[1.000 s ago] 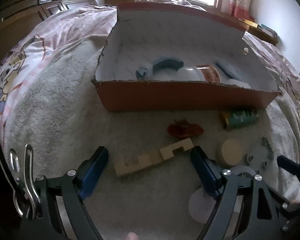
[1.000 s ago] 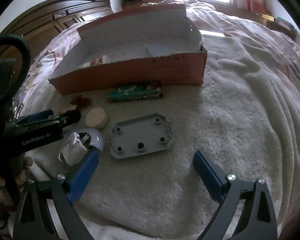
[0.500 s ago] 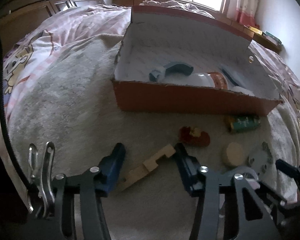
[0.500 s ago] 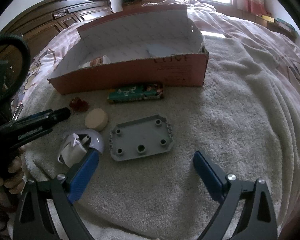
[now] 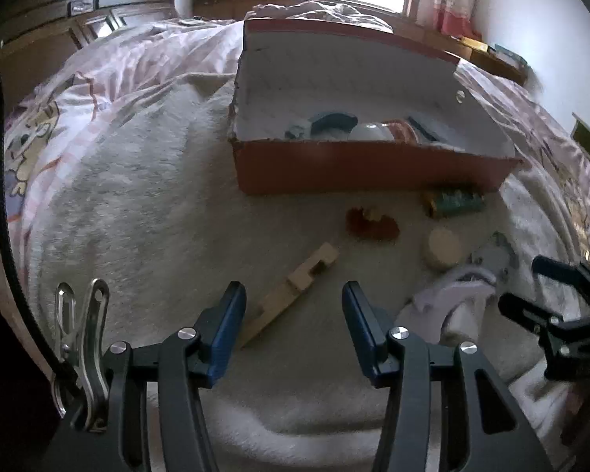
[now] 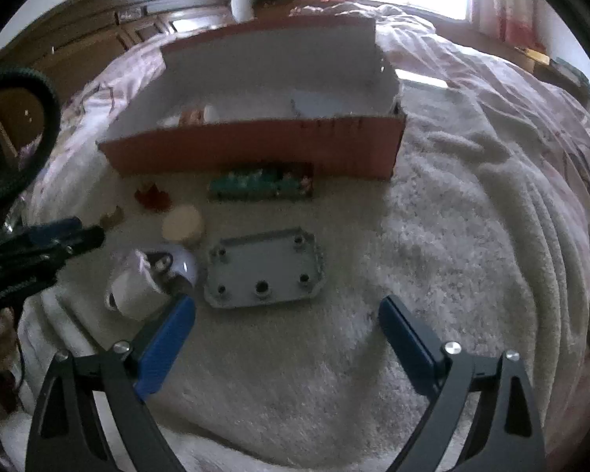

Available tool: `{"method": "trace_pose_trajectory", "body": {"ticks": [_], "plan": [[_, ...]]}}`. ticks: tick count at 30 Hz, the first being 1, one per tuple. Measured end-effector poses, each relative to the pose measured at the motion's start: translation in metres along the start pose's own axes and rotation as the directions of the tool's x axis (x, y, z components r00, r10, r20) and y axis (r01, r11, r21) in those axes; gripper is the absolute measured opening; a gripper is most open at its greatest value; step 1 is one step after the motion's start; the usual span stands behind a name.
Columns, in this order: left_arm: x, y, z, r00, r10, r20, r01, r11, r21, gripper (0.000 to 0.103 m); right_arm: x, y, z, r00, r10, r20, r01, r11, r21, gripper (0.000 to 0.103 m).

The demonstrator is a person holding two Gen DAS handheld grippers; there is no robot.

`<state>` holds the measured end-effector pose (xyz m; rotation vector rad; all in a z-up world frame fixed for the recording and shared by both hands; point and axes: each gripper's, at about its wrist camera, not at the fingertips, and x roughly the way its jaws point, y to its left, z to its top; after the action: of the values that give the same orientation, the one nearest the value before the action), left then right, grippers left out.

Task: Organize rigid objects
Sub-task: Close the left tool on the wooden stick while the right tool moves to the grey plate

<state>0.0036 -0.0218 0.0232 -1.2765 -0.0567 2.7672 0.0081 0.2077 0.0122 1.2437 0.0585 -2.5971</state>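
Wooden block (image 5: 295, 295), pale and notched, lies slantwise on the fuzzy blanket (image 5: 137, 216). Its near end sits between the jaws of my left gripper (image 5: 291, 289) and its far end reaches out ahead of the tips, toward the red box (image 5: 373, 173). Those jaws have just been closing and now stand partly closed. The block's near end is close by the left pad, with a clear gap to the right pad, so I judge it is straddled, not clamped.

I expect the block to handle easily: stiff, light, and dry enough for the pads to bite without slipping. It should not crush. The trouble is the slant, because squeezing now would catch a corner and twist it. I would rather roll the wrist so the pads meet its two long flat sides, and take it near the middle, on a solid stretch and not across a notch. The soft pile under it may let it sink or tip as the pads close.

My right gripper (image 6: 287, 303) is spread wide with nothing in it. The grey plate (image 6: 263, 267) lies just ahead of its tips.
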Motion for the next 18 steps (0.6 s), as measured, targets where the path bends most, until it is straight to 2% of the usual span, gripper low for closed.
{"method": "trace_pose_trajectory", "body": {"ticks": [6, 8, 12, 14, 15, 16, 18], "plan": [[-0.003, 0.005, -0.008, 0.999, 0.029, -0.021, -0.028, 0.999, 0.035, 0.052, 0.01, 0.013, 0.008, 1.0, -0.013, -0.005, 0.012, 0.999, -0.039, 0.097], [-0.003, 0.007, -0.011, 0.998, 0.058, -0.03, -0.056, 0.997, 0.046, 0.052, 0.015, 0.018, 0.009, 1.0, -0.024, -0.002, 0.023, 0.998, -0.059, 0.097], [0.0, 0.021, -0.011, 0.993, 0.115, -0.036, -0.115, 0.993, 0.013, 0.052, 0.013, 0.017, 0.008, 0.997, -0.075, 0.015, 0.075, 0.996, -0.054, 0.081], [0.002, 0.028, -0.007, 0.992, 0.12, -0.036, -0.121, 0.993, -0.007, 0.052, 0.008, 0.011, 0.007, 0.998, -0.063, 0.024, 0.063, 0.998, -0.029, 0.074], [0.003, 0.029, -0.005, 0.991, 0.129, -0.027, -0.129, 0.992, -0.005, 0.052, 0.005, 0.01, 0.007, 0.997, -0.067, 0.031, 0.067, 0.998, -0.019, 0.064], [0.003, 0.03, -0.004, 0.989, 0.145, -0.014, -0.145, 0.989, 0.003, 0.052, 0.001, 0.006, 0.006, 0.996, -0.078, 0.039, 0.079, 0.997, -0.006, 0.059], [0.005, 0.029, 0.001, 0.981, 0.195, 0.019, -0.196, 0.98, 0.027, 0.052, 0.001, 0.003, 0.005, 0.998, -0.061, 0.034, 0.06, 0.998, 0.012, 0.059]]}}
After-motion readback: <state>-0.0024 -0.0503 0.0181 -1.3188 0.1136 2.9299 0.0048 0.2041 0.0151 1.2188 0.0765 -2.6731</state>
